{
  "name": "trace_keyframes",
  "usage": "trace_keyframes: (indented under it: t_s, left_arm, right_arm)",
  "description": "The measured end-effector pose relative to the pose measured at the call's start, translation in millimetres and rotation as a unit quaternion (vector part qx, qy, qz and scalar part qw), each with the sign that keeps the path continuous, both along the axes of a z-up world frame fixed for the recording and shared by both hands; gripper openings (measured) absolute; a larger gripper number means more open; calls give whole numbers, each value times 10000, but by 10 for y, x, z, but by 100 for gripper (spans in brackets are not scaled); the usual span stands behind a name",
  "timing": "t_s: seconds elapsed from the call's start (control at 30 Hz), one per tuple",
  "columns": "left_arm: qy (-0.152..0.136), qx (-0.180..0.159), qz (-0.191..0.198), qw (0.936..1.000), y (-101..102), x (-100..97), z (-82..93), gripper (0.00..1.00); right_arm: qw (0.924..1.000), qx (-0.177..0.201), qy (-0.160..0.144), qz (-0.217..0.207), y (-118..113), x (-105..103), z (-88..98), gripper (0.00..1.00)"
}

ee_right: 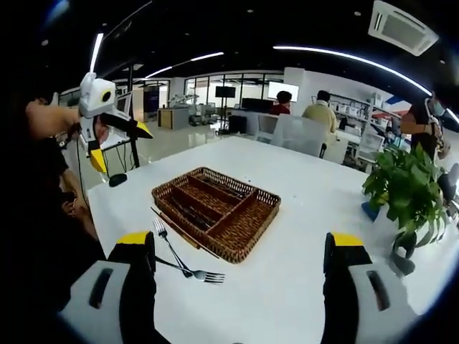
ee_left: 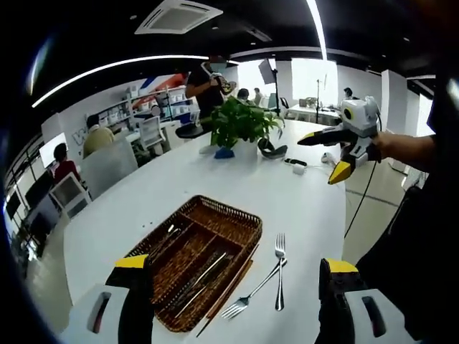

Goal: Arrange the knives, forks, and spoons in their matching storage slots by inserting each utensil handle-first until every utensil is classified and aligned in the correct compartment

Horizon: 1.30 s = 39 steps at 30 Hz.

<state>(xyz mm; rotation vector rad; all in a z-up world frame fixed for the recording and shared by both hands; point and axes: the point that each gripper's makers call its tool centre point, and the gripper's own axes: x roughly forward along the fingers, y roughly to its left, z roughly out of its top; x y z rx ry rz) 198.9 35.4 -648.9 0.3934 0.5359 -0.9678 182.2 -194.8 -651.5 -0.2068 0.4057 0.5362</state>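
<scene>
A brown wicker cutlery basket with lengthwise compartments lies on the white table. Several utensils rest inside it. Two forks lie crossed on the table beside the basket, and a thin dark stick runs along its side. My left gripper is open and holds nothing, hovering over the forks and the basket's near end. My right gripper is open too, held in the air at the table's side.
A potted plant stands further along the table, with small dark and white items by it. The table edge runs close to the forks. People and chairs are beyond the table.
</scene>
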Motion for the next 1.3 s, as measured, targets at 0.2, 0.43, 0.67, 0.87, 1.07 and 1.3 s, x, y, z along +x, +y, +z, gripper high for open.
trace_keyframes:
  t_s: [0.2, 0.43, 0.67, 0.87, 1.07, 1.3]
  left_arm:
    - [52, 23, -87, 9999, -152, -8, -164, 100]
    - [43, -26, -112, 9999, -333, 46, -320, 100]
    - [191, 111, -379, 9990, -557, -14, -592, 100]
    - [398, 321, -609, 9968, -752, -104, -914, 95]
    - [567, 208, -582, 9965, -885, -89, -1116, 89]
    - [802, 524, -637, 9934, -888, -128, -1458, 69]
  right_arm:
    - [9999, 30, -8, -116, -57, -15, 5, 99]
    - [9994, 132, -42, -309, -126, -31, 7, 99]
    - [9988, 187, -65, -455, -189, -35, -2, 99]
    - [9984, 242, -64, -508, -198, -25, -11, 99]
    - [9984, 261, -42, -500, -190, -12, -33, 99]
    - [9984, 273, -41, -485, -184, -20, -45, 99]
